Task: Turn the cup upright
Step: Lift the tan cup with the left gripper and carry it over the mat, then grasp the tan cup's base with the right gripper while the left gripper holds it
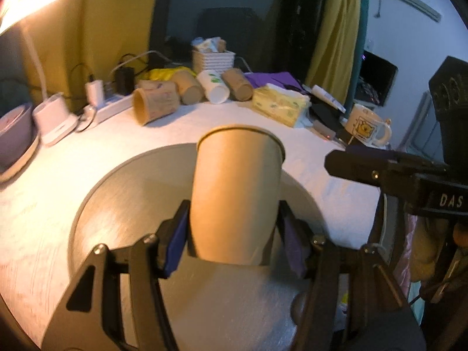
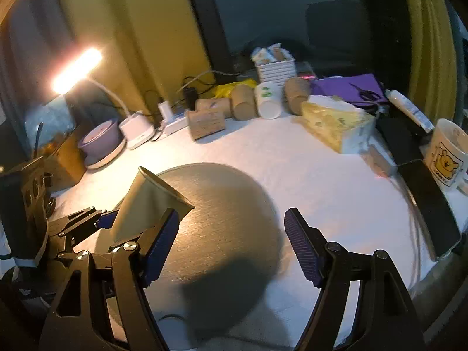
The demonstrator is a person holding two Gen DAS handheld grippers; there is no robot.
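A plain brown paper cup (image 1: 235,193) is held in my left gripper (image 1: 234,234), whose blue pads press its lower sides. The cup is lifted above a round grey mat (image 1: 122,204), mouth up and tilted away. In the right wrist view the same cup (image 2: 149,201) shows at the left, tilted, between the left gripper's fingers. My right gripper (image 2: 231,242) is open and empty over the mat (image 2: 222,204), to the right of the cup. Its finger also shows at the right of the left wrist view (image 1: 380,169).
Several paper cups (image 1: 187,93) lie on their sides at the table's back, next to a tissue pack (image 1: 280,105), a power strip (image 1: 108,108) and a white basket (image 1: 213,58). A bear mug (image 2: 447,155), a dark phone (image 2: 430,207), a lit lamp (image 2: 77,70) and a bowl (image 2: 101,140) ring the table.
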